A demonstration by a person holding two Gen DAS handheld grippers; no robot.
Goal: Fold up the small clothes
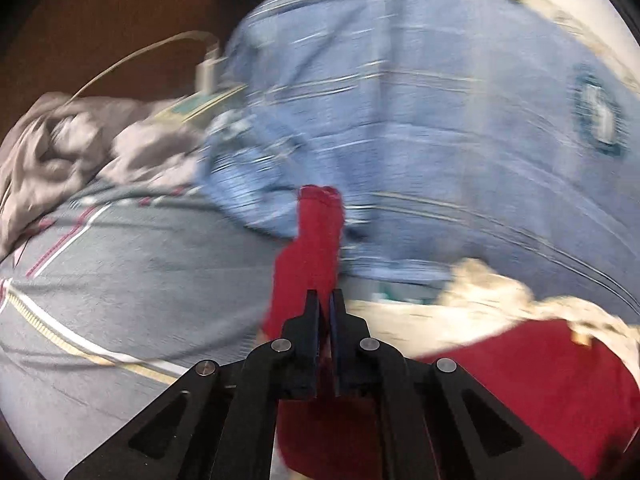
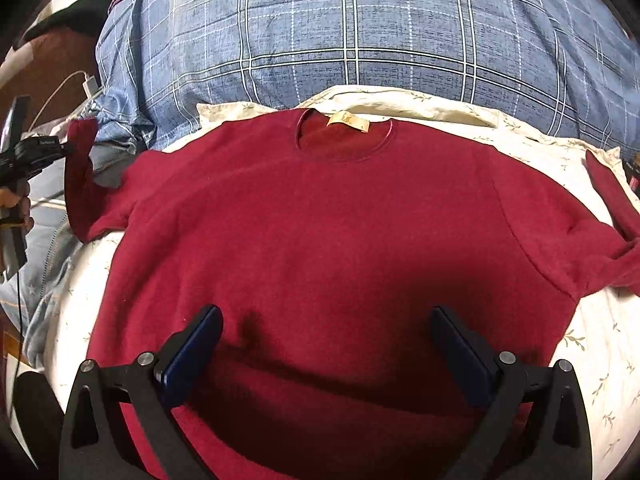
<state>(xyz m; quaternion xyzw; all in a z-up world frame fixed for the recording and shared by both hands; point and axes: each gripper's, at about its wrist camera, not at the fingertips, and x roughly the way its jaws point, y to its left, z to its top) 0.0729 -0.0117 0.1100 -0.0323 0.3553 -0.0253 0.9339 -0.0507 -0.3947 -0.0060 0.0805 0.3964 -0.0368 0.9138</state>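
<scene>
A dark red sweater (image 2: 328, 220) lies flat, neck away from me, on a cream floral sheet (image 2: 592, 340). A tan label (image 2: 348, 121) shows inside the collar. My right gripper (image 2: 326, 314) hovers open over the sweater's lower body, with nothing between its fingers. My left gripper (image 1: 325, 296) is shut on the red left sleeve (image 1: 316, 240), whose cuff stands up past the fingertips in a blurred picture. In the right wrist view, the left gripper (image 2: 66, 147) sits at the far left edge, with the raised sleeve (image 2: 80, 184) in it. The right sleeve (image 2: 612, 196) lies folded at the far right.
A blue plaid quilt (image 2: 360, 32) fills the far side behind the sweater. A crumpled grey garment (image 1: 60, 148) and a white charger with its cable (image 1: 206, 72) lie to the left. Light blue denim (image 2: 48, 248) lies beside the sheet's left edge.
</scene>
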